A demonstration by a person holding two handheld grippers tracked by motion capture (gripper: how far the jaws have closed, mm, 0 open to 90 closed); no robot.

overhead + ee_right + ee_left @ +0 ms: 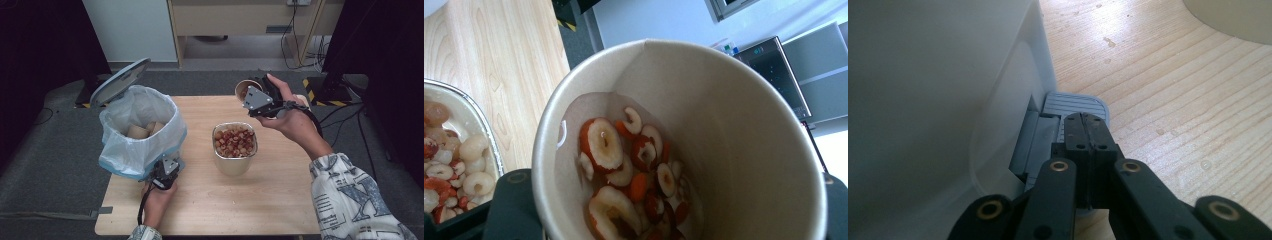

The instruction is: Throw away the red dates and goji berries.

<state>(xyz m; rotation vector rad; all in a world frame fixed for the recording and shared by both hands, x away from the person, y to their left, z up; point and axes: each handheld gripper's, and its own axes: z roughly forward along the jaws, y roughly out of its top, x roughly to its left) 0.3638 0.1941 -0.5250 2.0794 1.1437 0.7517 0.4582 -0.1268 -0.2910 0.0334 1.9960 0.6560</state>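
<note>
A white pedal bin (140,125) with a plastic liner stands at the table's left, its lid (120,80) raised. My left gripper (165,172) is at the bin's foot, and its shut tips (1083,122) rest on the grey pedal (1075,102). My right gripper (250,95) is shut on a brown paper cup (243,88), which it holds tilted in the air behind and right of the metal container (235,165). The cup (704,100) holds sliced red dried fruit (624,160), and one of the black fingers (509,210) shows beside it.
The metal container (489,135) at the table's middle is full of mixed dried fruit. Used paper cups (142,131) lie inside the bin liner. Bare wood (1173,100) lies to the right of the pedal. Cables and furniture stand beyond the table's far edge.
</note>
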